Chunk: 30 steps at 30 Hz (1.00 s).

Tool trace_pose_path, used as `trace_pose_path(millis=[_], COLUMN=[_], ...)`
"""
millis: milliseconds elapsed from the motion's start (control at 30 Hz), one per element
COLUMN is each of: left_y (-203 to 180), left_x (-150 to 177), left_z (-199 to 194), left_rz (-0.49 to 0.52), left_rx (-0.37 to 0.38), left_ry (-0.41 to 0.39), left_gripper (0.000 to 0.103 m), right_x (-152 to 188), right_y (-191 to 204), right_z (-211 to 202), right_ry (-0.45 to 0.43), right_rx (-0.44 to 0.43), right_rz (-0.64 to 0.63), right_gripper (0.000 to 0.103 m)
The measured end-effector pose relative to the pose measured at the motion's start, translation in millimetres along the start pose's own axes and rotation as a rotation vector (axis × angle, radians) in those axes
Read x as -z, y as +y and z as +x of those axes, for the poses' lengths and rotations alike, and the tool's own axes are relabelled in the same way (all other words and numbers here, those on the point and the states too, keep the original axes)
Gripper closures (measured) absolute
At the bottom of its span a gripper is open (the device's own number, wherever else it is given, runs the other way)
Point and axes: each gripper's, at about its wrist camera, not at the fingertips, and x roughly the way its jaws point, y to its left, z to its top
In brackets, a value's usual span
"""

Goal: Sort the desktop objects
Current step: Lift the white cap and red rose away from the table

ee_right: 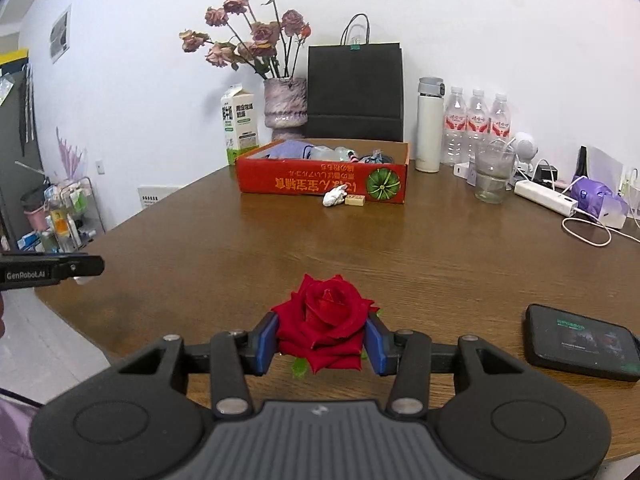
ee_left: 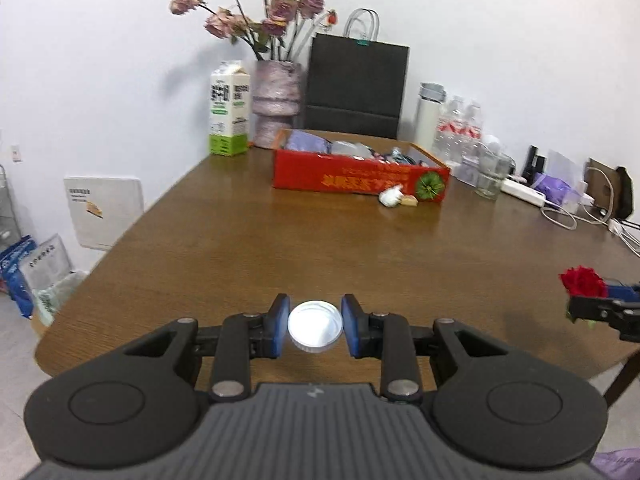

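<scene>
My left gripper [ee_left: 316, 326] is shut on a small round white lid [ee_left: 315, 325], held above the near edge of the brown table [ee_left: 280, 240]. My right gripper [ee_right: 322, 336] is shut on a red rose [ee_right: 325, 320]; it also shows at the right edge of the left wrist view [ee_left: 583, 281]. A red cardboard box [ee_left: 356, 176] holding several items stands at the back of the table, also in the right wrist view [ee_right: 320, 182]. A white crumpled object [ee_right: 334, 197] and a small tan block [ee_right: 355, 200] lie in front of the box.
A black phone [ee_right: 582, 340] lies at the right near the table edge. A milk carton [ee_right: 239, 128], a vase of dried roses [ee_right: 285, 106], a black paper bag [ee_right: 354, 92], a white thermos [ee_right: 429, 124], water bottles [ee_right: 476, 128], a glass [ee_right: 491, 176] and a power strip [ee_right: 546, 198] line the back.
</scene>
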Motion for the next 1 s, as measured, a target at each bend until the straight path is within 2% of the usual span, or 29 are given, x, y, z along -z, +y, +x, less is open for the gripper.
trace_pose_path(millis=[67, 200, 300, 433, 500, 700, 1000], left_y=[-5, -4, 0, 8, 8, -6, -19], left_x=[-3, -1, -1, -6, -8, -21, -68], left_z=[-2, -3, 1, 4, 16, 50, 118], left_rz=[0.007, -0.012, -0.007, 0.008, 0.014, 0.041, 0.073], left_rx=[0.000, 0.030, 0.008, -0.006, -0.004, 0.050, 0.087], left_ry=[-0.010, -0.006, 0.009, -0.020, 0.002, 0.034, 0.051], left_gripper=[0.074, 0.074, 0.074, 0.074, 0.074, 0.074, 0.074], right_x=[-3, -4, 6, 6, 7, -2, -50], right_y=[5, 30, 33, 22, 10, -4, 4], right_z=[-3, -2, 3, 0, 0, 21, 82], right_ry=[-0.016, -0.011, 0.015, -0.015, -0.040, -0.063, -0.050], right_rx=[-0.006, -0.048, -0.088, -0.047, -0.018, 0.026, -0.021], right_rz=[0.008, -0.077, -0.086, -0.072, -0.030, -0.014, -0.077], right_gripper=[0.059, 0.059, 0.059, 0.059, 0.059, 0.059, 0.059])
